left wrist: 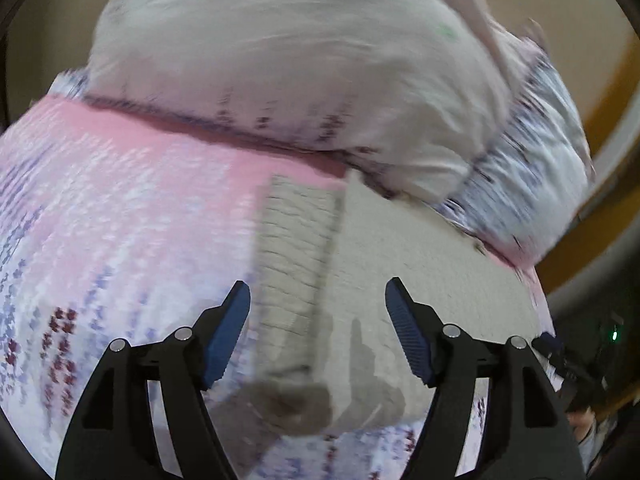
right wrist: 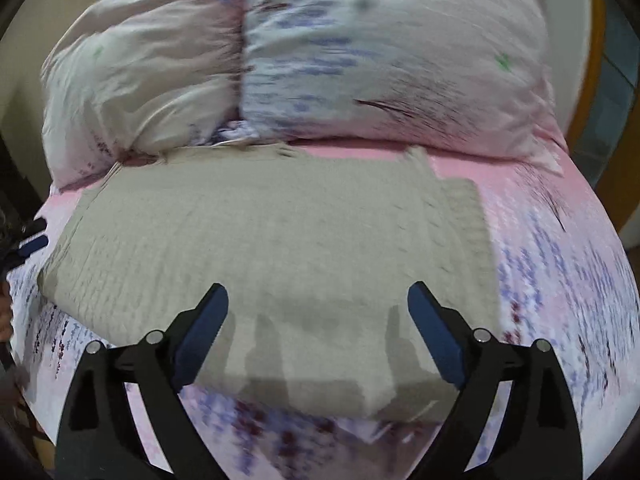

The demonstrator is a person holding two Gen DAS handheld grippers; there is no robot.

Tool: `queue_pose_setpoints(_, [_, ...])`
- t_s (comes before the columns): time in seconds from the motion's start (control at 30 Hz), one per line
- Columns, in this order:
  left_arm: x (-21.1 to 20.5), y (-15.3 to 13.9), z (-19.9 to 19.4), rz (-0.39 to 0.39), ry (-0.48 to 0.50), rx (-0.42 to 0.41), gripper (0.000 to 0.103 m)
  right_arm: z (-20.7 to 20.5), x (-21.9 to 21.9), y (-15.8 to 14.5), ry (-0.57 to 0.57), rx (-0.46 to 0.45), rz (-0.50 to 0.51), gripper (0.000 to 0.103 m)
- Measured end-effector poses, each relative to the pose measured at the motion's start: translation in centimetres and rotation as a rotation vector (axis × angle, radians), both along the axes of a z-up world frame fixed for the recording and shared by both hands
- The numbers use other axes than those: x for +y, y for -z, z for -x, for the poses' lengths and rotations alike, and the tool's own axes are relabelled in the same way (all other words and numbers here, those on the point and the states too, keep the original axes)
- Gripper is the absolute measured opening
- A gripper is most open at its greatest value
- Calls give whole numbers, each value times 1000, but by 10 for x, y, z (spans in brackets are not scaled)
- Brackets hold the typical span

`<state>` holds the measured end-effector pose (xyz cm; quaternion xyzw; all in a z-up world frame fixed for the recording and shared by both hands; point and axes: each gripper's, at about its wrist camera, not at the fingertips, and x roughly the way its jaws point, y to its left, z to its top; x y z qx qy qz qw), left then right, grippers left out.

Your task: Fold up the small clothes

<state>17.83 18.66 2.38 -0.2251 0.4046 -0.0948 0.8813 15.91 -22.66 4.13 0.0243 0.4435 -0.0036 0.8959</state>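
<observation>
A beige knitted garment [right wrist: 272,240] lies flat on the pink flowered bedspread [right wrist: 560,280]. It also shows in the left wrist view [left wrist: 384,280], with a ribbed band [left wrist: 296,248] along its left side. My left gripper [left wrist: 318,300] is open and empty, just above the garment's near left edge. My right gripper [right wrist: 318,304] is open and empty, above the garment's near edge. The left gripper's blue fingers [right wrist: 32,244] show at the far left of the right wrist view, beside the garment.
Two large pillows [right wrist: 152,64] [right wrist: 392,48] lie against the head of the bed, just behind the garment. One pillow [left wrist: 280,60] fills the top of the left wrist view. The bed's edge drops away at right [left wrist: 544,292], with dark clutter beyond.
</observation>
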Motion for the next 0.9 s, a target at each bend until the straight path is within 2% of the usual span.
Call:
queue_pose_setpoints(0.07, [9, 6, -9, 20, -12, 40, 70, -10, 20, 2, -31, 11, 26, 91])
queue_pose_setpoints(0.13, [12, 16, -18, 74, 7, 90, 70, -20, 39, 5, -64, 15, 44, 91])
queue_pose_setpoints(0.2, [10, 22, -22, 95, 28, 114, 70, -25, 49, 7, -67, 18, 65, 91])
queue_pose_setpoints(0.27, [4, 22, -24, 81, 39, 107, 70, -32, 57, 11, -68, 22, 87, 91])
queue_pose_setpoints(0.37, [-2, 21, -27, 102, 60, 109, 70, -37, 62, 12, -54, 14, 98, 91])
queue_pose_setpoints(0.53, [-13, 21, -30, 66, 84, 97, 69, -42, 61, 27, -46, 38, 117, 99])
queue_pose_setpoints(0.67, [-13, 22, -31, 101, 74, 93, 58, -42, 57, 32, -39, 42, 87, 101])
queue_pose_setpoints(0.73, [-10, 22, -31, 140, 68, 93, 47, -41, 57, 33, -37, 40, 84, 101])
queue_pose_setpoints(0.8, [-6, 23, -31, 183, 60, 96, 42, -41, 57, 33, -36, 39, 85, 101])
queue_pose_setpoints(0.9, [-7, 24, -31, 192, 58, 103, 41, -41, 57, 33, -36, 39, 83, 101])
